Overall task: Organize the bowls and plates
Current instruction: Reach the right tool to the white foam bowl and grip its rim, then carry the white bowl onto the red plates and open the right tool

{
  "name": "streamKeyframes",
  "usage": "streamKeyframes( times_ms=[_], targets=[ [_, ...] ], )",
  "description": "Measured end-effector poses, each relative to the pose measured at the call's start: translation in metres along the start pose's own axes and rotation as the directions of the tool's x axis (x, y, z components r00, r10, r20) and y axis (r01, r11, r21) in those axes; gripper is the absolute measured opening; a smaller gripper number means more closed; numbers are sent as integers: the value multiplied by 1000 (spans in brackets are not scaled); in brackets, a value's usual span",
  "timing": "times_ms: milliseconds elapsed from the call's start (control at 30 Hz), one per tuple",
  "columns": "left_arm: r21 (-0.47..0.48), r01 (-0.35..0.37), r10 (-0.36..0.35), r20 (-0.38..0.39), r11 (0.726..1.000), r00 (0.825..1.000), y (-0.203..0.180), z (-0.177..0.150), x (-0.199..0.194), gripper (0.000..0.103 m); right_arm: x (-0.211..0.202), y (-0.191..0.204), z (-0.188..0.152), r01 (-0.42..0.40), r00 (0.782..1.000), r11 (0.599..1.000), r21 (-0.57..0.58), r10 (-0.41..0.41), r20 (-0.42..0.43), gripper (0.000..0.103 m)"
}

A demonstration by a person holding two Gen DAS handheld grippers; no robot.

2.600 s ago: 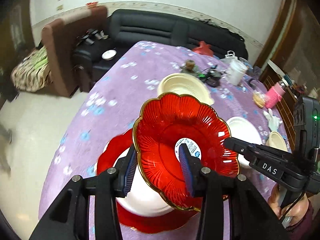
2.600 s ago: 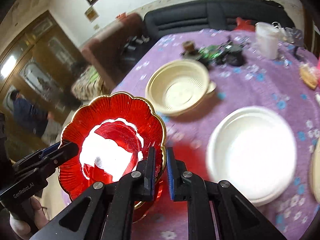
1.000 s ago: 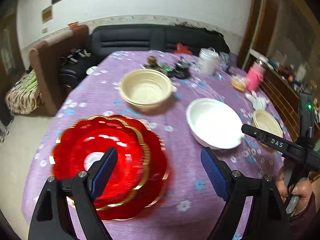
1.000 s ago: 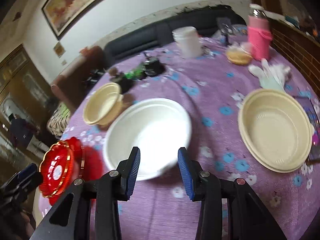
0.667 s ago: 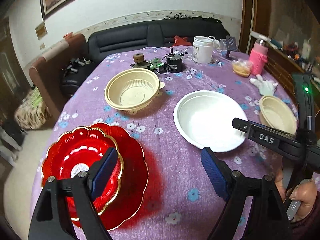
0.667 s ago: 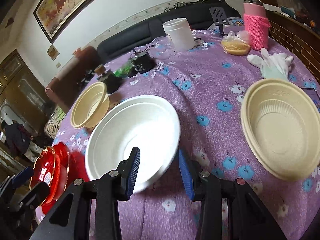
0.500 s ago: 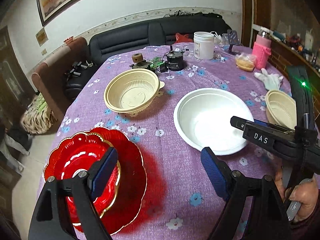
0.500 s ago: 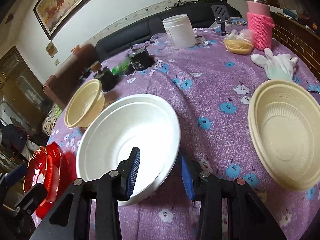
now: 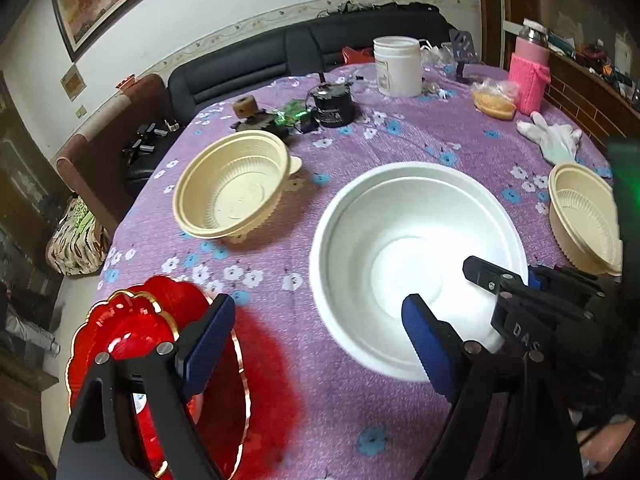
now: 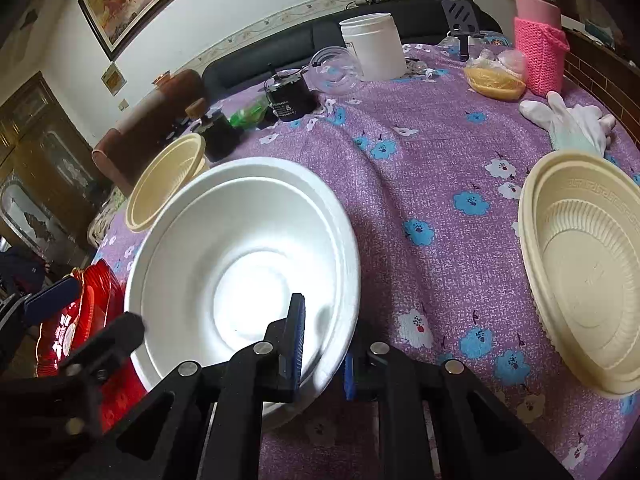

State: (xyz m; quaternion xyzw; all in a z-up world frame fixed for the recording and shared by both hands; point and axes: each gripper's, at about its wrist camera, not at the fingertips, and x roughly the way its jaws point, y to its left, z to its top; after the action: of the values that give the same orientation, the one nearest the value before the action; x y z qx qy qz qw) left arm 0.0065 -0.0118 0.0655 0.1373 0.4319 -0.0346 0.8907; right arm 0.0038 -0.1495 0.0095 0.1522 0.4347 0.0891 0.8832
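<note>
A white bowl (image 9: 416, 256) (image 10: 240, 256) sits mid-table on the purple flowered cloth. My right gripper (image 10: 322, 352) straddles its near rim, one finger inside and one outside, with a gap left; it also shows in the left wrist view (image 9: 504, 280). My left gripper (image 9: 316, 340) is wide open and empty above the cloth, between the white bowl and the stacked red scalloped plates (image 9: 120, 344) (image 10: 76, 312). A cream bowl (image 9: 232, 184) (image 10: 164, 180) stands at the far left. A second cream bowl (image 9: 584, 216) (image 10: 588, 280) stands at the right.
At the table's far side stand a white tub (image 9: 396, 64), a black jar (image 9: 332, 104), a pink-sleeved bottle (image 9: 530, 72), a bagged food item (image 9: 492, 100) and a white glove (image 9: 552, 140). A black sofa (image 9: 304, 56) lies beyond; the table edge drops off at left.
My left gripper let go of the red plate onto the red stack and opened wide. My right gripper moved from the red plate to the white bowl and closed in on its near rim.
</note>
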Motion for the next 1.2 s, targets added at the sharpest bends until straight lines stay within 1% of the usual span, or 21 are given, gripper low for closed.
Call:
streamKeyframes(
  times_ms=[200,333,400,467,500,533,633,733,833,967,1100,1200],
  targets=[
    [12,-1,1,-38,1000,999,-7,3,22,85,6,-9,1,11,1000,999,32,-10,-25,16],
    [-3,23,-24,-68,1000,997,-8,5,37,84,7,-15,1,-6,1000,999,54,7,-29,16],
    [-14,55,-55,-79,998,995,-8,6,43,84,7,-15,1,-5,1000,999,50,6,-27,16],
    [-19,72,-74,-76,997,994,-9,8,44,71,6,-14,1,-3,1000,999,47,4,-26,16],
    [-18,83,-84,-78,996,993,-10,9,45,57,6,-14,1,-6,1000,999,50,7,-25,16],
    [-17,91,-92,-83,996,992,-11,10,46,47,6,-15,1,-9,1000,999,52,10,-25,16],
    [-14,119,-120,-92,993,989,-16,11,44,36,4,-14,1,-21,1000,998,55,22,-20,16],
    [-10,121,-121,-63,993,991,-16,11,33,36,-3,-12,0,-22,1000,999,50,22,8,16],
    [-23,135,-136,-48,991,990,-12,10,25,36,-9,-12,-1,-53,998,997,62,52,25,16],
    [-46,154,-155,-36,987,987,-6,6,12,37,-17,-8,-1,-79,996,996,44,77,52,16],
    [-55,150,-151,-11,987,988,0,1,-5,37,-27,-1,-3,-108,991,994,25,106,82,16],
    [-77,153,-152,12,985,988,10,-5,-20,37,-37,9,-6,-149,983,989,12,147,107,17]
  ],
)
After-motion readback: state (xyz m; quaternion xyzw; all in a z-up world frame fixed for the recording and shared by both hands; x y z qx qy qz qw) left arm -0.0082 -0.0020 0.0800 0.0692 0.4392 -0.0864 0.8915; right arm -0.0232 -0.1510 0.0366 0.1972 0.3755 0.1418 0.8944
